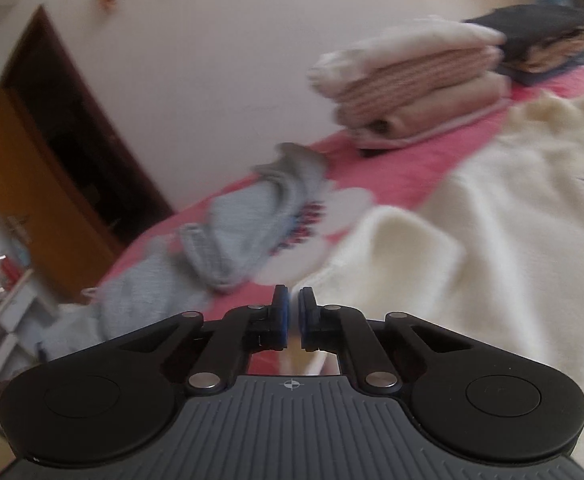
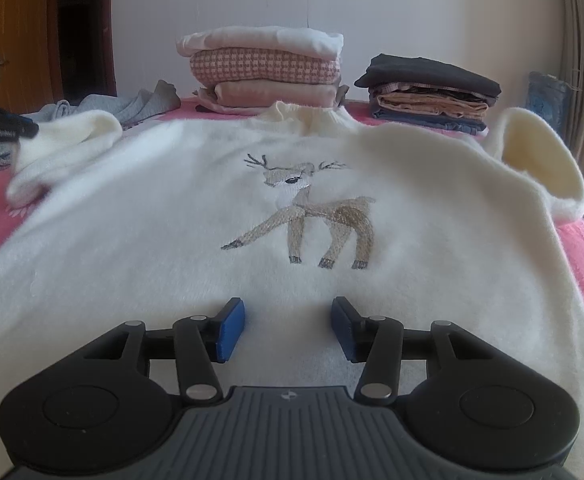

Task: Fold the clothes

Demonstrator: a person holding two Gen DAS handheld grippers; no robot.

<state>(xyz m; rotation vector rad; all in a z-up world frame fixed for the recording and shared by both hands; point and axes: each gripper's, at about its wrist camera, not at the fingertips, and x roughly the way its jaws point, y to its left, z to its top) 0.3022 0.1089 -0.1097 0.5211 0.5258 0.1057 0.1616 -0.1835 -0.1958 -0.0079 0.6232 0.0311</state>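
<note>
The left gripper (image 1: 294, 317) has its blue pads (image 1: 283, 320) pressed nearly together with nothing between them, hanging over the pink bedspread (image 1: 392, 168) at the left side edge of a cream sweater (image 1: 492, 240). The right gripper (image 2: 287, 328) stands about half open above the sweater's lower hem, its blue pads (image 2: 231, 330) apart and gripping nothing; whether they touch the knit cannot be told. The cream sweater (image 2: 171, 220) lies flat, face up, across the middle of the bed, an embroidered deer (image 2: 312, 216) on its chest and its collar toward the far edge. Its left sleeve (image 2: 63, 148) is folded inward over the shoulder, and its right sleeve (image 2: 540, 160) arches up near the bed's right edge. A crumpled grey garment (image 1: 227, 232) lies by the far left corner, blurred in the left view. Along the far edge, against a white wall (image 2: 412, 8), sit two folded stacks: a pale pink and white pile (image 2: 263, 72) and, to its right, a darker pile (image 2: 428, 96) topped with black cloth. A wooden door (image 2: 15, 32) stands at far left.
</note>
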